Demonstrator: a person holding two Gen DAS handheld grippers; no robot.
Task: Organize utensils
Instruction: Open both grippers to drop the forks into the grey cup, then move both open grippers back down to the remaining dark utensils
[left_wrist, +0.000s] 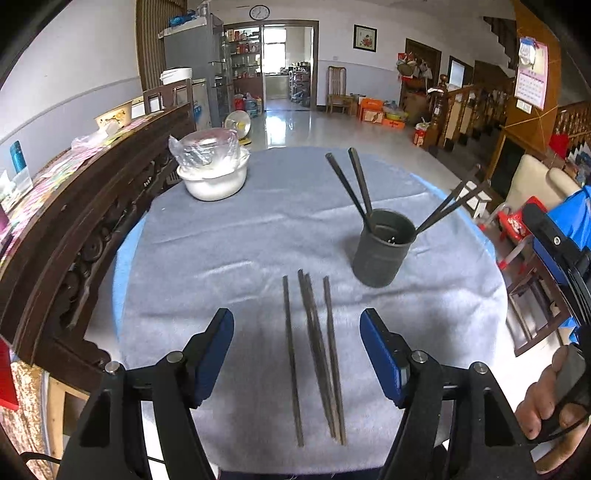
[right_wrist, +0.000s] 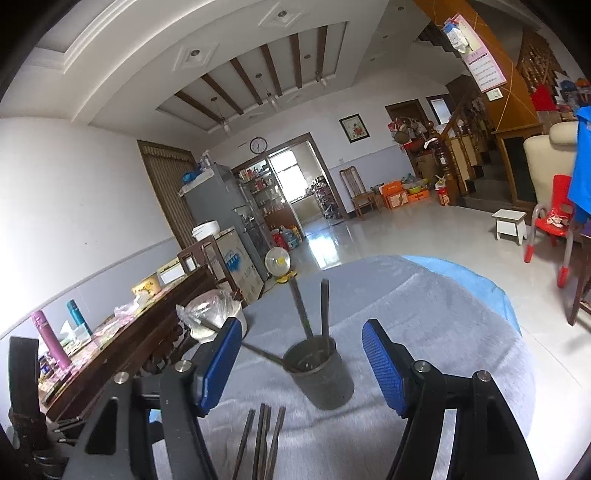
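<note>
Four dark, thin chopsticks (left_wrist: 314, 354) are laid side by side on the grey cloth (left_wrist: 229, 236), near the cup (left_wrist: 382, 251). Both the left gripper (left_wrist: 297, 343) and the right gripper (right_wrist: 302, 350) are held apart, empty.

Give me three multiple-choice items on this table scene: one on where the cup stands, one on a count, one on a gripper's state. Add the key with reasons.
1. Where does the grey cup stand relative to the loose chopsticks in the left wrist view?
A. Beyond them, to the right
B. Left of them
C. On top of them

2. How many chopsticks lie flat on the cloth?
A. Two
B. Four
C. Seven

3. What state is the left gripper in?
A. Shut on a chopstick
B. Shut on the cup
C. Open, holding nothing

Key: 1 A, the cup sits farther and rightward; 2 B, four lie side by side; 3 C, its blue pads stand wide apart, either side of the chopsticks.
</note>
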